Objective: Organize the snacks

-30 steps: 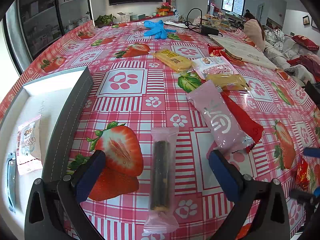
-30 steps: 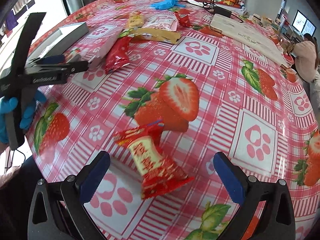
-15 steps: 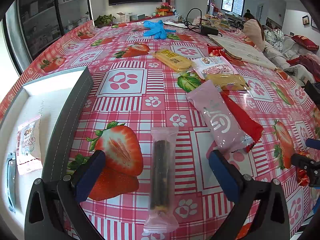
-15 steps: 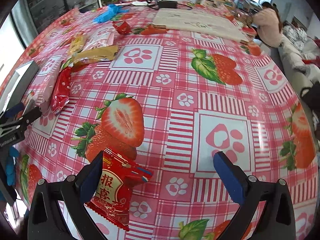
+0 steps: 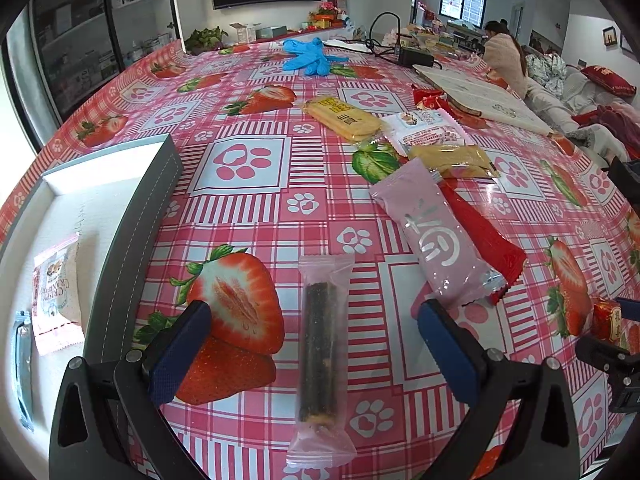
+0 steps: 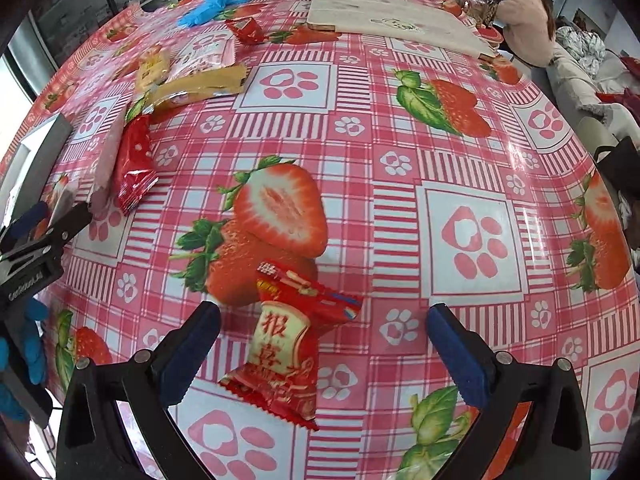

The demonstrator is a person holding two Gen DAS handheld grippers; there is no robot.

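My left gripper (image 5: 316,348) is open, its jaws on either side of a dark stick snack in a clear wrapper (image 5: 320,354) lying on the strawberry tablecloth. My right gripper (image 6: 324,356) is open, with a red candy packet with Chinese characters (image 6: 286,346) lying between its jaws on the table. A grey box (image 5: 132,240) at the left holds a white snack packet (image 5: 56,292). A pink packet (image 5: 440,240) lies on a red packet (image 5: 488,236). The same red candy packet also shows at the right edge of the left wrist view (image 5: 606,318).
Yellow (image 5: 342,118), white (image 5: 426,128) and tan (image 5: 452,160) snack packets lie farther back. Blue gloves (image 5: 306,58), a cream cloth bag (image 6: 392,20) and cables lie at the far end. Another red packet (image 6: 244,30) lies near the bag. A person sits beyond the table.
The right gripper has swung back so the red candy packet sits centred between its jaws. The left gripper has not moved.
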